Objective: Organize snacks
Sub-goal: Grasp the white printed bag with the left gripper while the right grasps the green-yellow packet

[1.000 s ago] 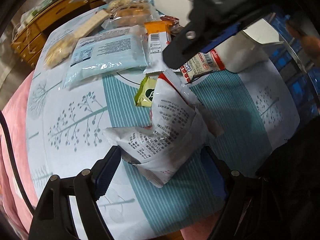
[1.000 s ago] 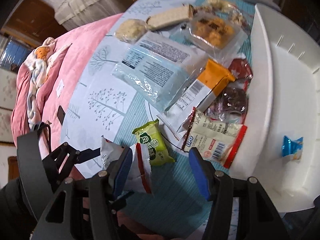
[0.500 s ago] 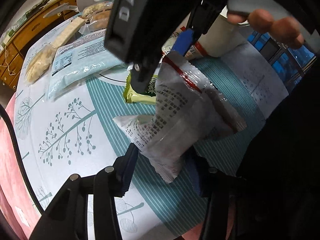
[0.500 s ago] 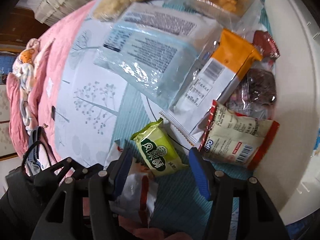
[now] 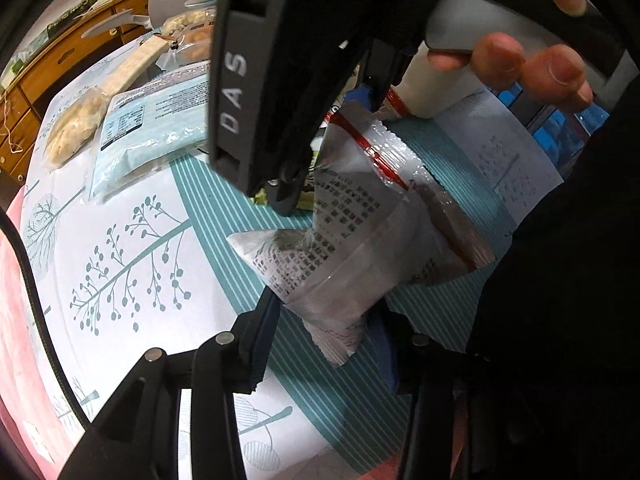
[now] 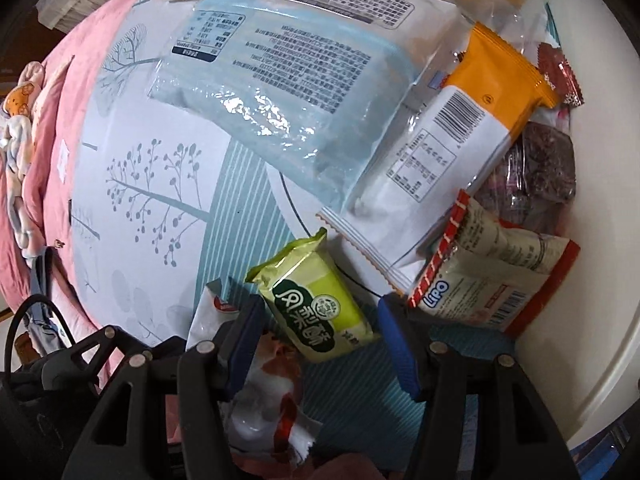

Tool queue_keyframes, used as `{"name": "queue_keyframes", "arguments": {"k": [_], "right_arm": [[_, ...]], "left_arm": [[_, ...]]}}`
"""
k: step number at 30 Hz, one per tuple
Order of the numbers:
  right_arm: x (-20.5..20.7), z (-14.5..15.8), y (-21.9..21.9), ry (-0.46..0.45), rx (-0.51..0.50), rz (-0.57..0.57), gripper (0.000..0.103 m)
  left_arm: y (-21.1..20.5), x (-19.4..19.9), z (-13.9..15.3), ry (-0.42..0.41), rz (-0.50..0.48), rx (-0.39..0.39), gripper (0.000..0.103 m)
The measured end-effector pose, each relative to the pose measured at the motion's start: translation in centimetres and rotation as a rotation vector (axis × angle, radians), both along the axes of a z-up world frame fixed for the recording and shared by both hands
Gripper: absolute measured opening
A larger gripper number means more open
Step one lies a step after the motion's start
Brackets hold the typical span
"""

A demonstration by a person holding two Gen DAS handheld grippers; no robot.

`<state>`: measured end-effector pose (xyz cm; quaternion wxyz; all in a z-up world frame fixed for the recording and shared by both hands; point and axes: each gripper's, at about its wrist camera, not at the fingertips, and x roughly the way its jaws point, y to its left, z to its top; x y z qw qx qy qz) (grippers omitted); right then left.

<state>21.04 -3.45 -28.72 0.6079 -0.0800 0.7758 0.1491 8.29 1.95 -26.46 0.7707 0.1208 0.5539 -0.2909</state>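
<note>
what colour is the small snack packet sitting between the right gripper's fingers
Yellow-green small snack packet, with a dark green label; the right wrist view shows it best.

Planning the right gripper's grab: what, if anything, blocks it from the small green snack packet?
Nothing visible. The small green snack packet lies between the open right gripper fingers, its top uncovered; the white-and-red snack bag sits beside it.

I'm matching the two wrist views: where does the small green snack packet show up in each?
Left wrist view: the green snack packet is mostly hidden, a sliver at upper centre behind the right tongs.
Right wrist view: lower centre, flat on the cloth between the open right tongs.
Shared landmark: the pale blue bag, beyond the packet in both.
</note>
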Motion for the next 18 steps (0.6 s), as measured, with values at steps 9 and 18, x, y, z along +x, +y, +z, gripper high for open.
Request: {"name": "queue_keyframes", "arguments": {"k": [9,18], "right_arm": [[-0.9,0.3,1.0,-0.031,-0.004,0.032,0.041],[-0.6,3.2,-1.9,-0.071,0.065,0.001,0.038]], "left_arm": [[0.3,-0.6,0.1,-0.016,0.041,-0.021,0.039],[-0.4,-1.4,0.7,-0.061,0.122,-0.026,0.037]]}}
